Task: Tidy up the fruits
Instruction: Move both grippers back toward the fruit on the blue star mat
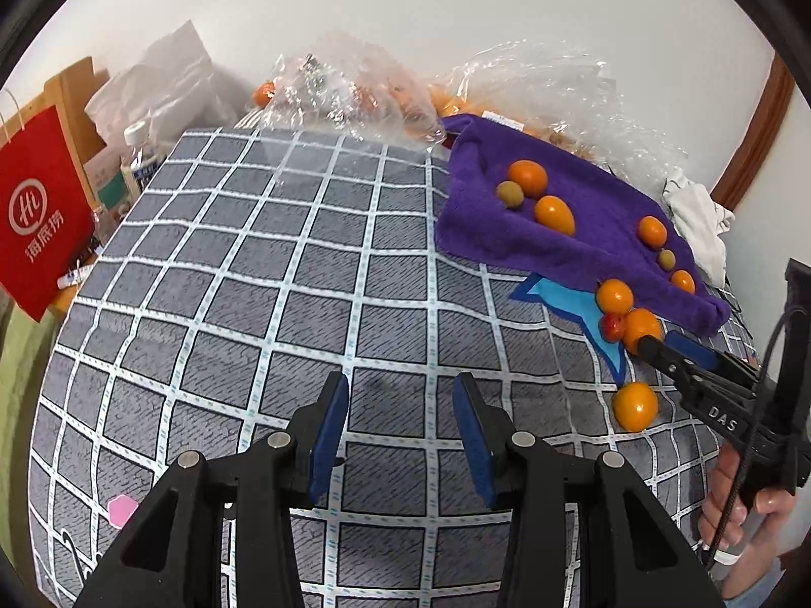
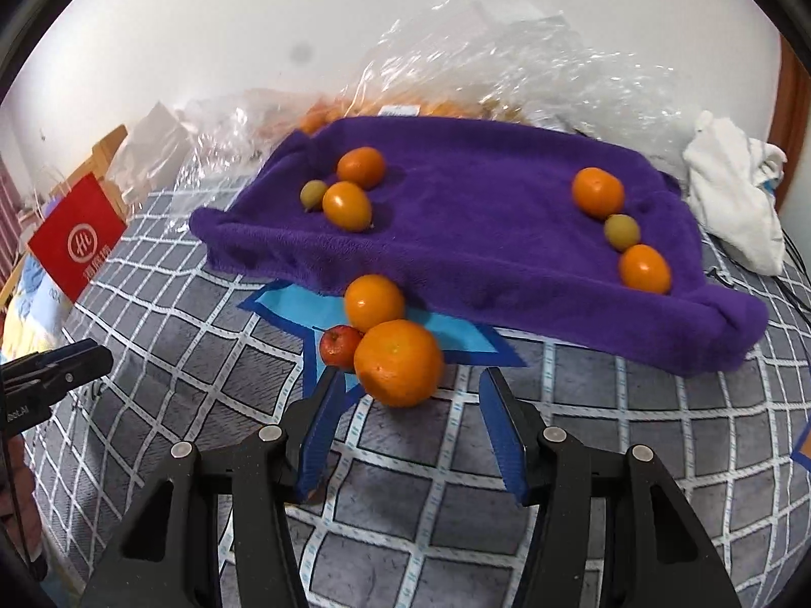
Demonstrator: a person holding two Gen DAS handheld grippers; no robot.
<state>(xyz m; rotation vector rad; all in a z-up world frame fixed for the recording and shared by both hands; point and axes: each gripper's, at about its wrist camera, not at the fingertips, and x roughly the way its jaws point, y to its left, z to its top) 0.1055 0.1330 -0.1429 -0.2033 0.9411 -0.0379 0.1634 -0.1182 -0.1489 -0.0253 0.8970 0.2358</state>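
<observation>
Big orange [image 2: 398, 362] sits on the checkered bed sheet [image 2: 203, 354], touching a small red fruit [image 2: 338, 345]. Right gripper [image 2: 405, 410] is spread just behind it, nothing pinched. Left gripper [image 1: 400, 405] is spread too, empty.

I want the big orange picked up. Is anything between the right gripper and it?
No. In the right wrist view only bare checked cloth lies between the right gripper and the big orange.

On the purple towel [image 2: 481, 233], 2 orange fruits [image 2: 361, 167] touch a small green one [image 2: 313, 194] at the left; 2 more flank another green one [image 2: 621, 231] at the right. Below its front edge, a large orange [image 2: 398, 362], a smaller orange [image 2: 374, 302] and a red fruit [image 2: 338, 346] touch. Another orange [image 1: 635, 406] lies apart on the checked cloth.
</observation>
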